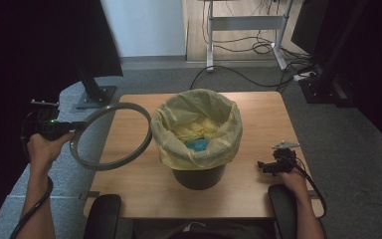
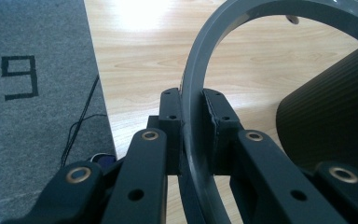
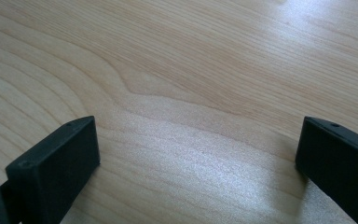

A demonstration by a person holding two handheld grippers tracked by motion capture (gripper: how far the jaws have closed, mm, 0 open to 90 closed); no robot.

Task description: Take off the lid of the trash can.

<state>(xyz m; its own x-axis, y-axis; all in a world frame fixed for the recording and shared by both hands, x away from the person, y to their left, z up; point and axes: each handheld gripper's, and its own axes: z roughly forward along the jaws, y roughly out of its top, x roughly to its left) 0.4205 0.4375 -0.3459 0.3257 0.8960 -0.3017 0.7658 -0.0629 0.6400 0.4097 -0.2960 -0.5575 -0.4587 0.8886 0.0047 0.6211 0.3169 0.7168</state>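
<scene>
A dark bin (image 1: 199,175) lined with a yellow bag (image 1: 198,127) stands in the middle of the wooden table (image 1: 139,184); something blue (image 1: 197,145) lies inside the bag. My left gripper (image 1: 74,130) is shut on a grey ring (image 1: 144,144), held over the table's left edge beside the bin. In the left gripper view the ring (image 2: 200,84) runs up between the closed jaws of that gripper (image 2: 193,109). My right gripper (image 1: 262,167) rests low on the table right of the bin, open, with bare wood between its jaws (image 3: 198,144).
A black monitor stand base (image 1: 95,95) sits off the table's back left corner. Padded armrests (image 1: 102,214) flank the front edge. Cables (image 1: 238,69) and desk legs (image 1: 243,22) lie on the grey carpet behind. A floor marking "9" (image 2: 20,77) shows beside the table.
</scene>
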